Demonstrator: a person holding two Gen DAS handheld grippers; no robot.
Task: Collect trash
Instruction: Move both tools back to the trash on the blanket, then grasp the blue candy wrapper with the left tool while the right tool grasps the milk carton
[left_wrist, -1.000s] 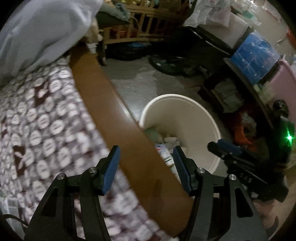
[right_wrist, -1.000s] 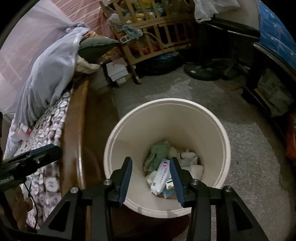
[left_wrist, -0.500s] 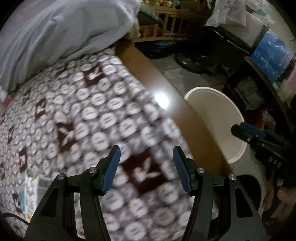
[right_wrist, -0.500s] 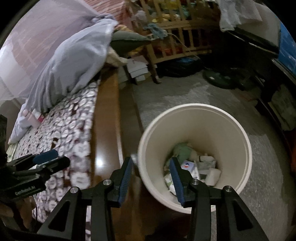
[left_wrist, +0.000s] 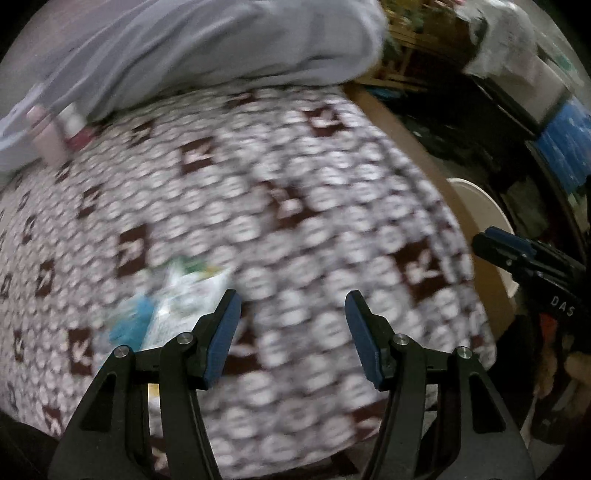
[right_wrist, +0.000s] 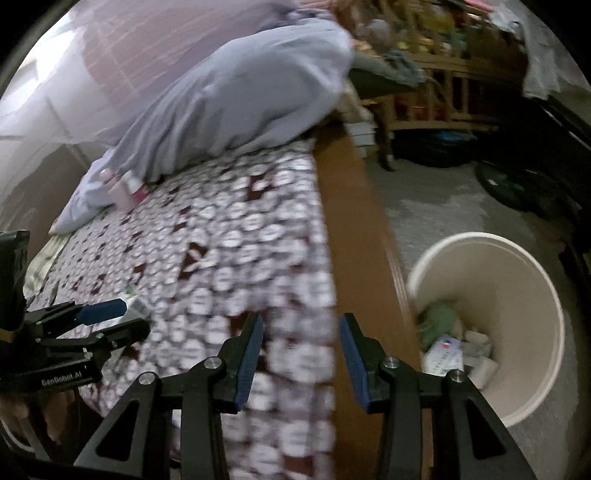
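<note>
Both claws swung from bin (right_wrist: 517, 332) to bedspread (left_wrist: 295, 221), empty, wrapper (left_wrist: 173, 306) ahead

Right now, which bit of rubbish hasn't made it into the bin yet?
The crumpled white-and-blue printed wrapper lying on the brown-and-white patterned bedspread. The green rag and white cartons already sit inside the round cream plastic bin.

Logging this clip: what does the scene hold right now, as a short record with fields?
surface: brown-and-white patterned bedspread
trash left: crumpled white-and-blue printed wrapper lying on the bedspread
bin: round cream plastic bin on the floor beside the bed, trash inside
left tool: open, empty, over the bedspread
right tool: open, empty
</note>
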